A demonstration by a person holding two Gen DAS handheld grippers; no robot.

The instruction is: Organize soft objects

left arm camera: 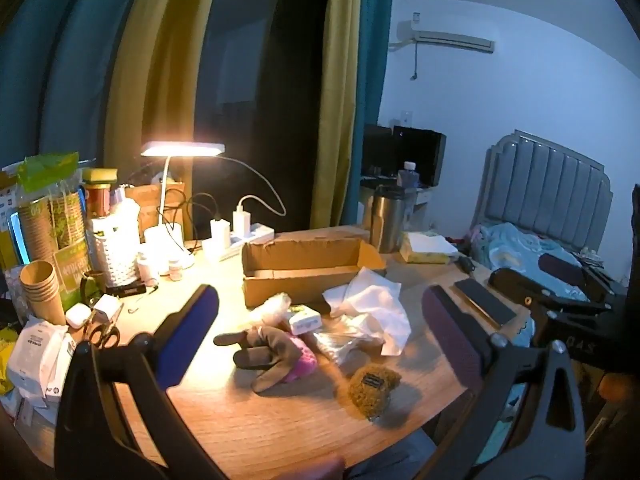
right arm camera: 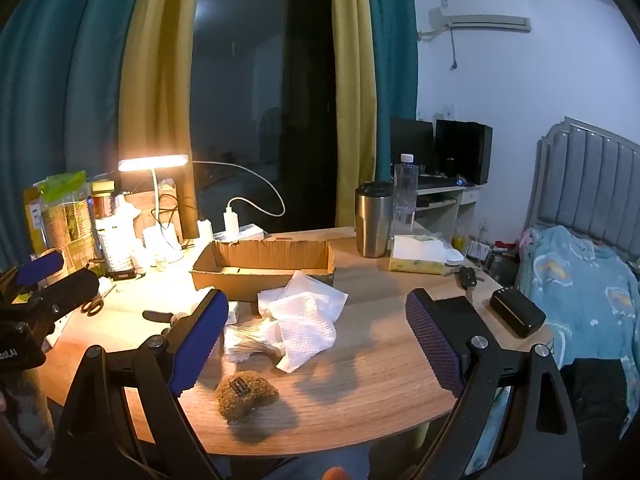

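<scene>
- Your left claw (left arm camera: 320, 328) is spread wide, nothing between the pads, hovering above the pale wooden worktop (left arm camera: 280, 420).
- Your right claw (right arm camera: 316, 336) is also spread wide and empty, over the same worktop.
- Brown fuzzy plush lump with a dark tag (right arm camera: 246, 396) sits near the front edge of the worktop, clear of both claws.
- Grey-brown glove lying on a pink fuzzy item (left arm camera: 272, 354) sits left of the plush lump, just in front of your left claw.
- Crumpled white tissue sheets (right arm camera: 306, 320) lie in the middle, touching the front of the open brown cardboard box (right arm camera: 264, 262).
- A clear plastic bag of white sticks (right arm camera: 248, 340) lies partly under the tissue.
- The box stands behind the pile; what it holds can't be made out from here.
- Lit white desk lamp (left arm camera: 182, 150) stands back left; steel tumbler (right arm camera: 374, 220) stands back right.
- Black-handled scissors (left arm camera: 104, 332) lie at the left, well apart from the soft items.
</scene>
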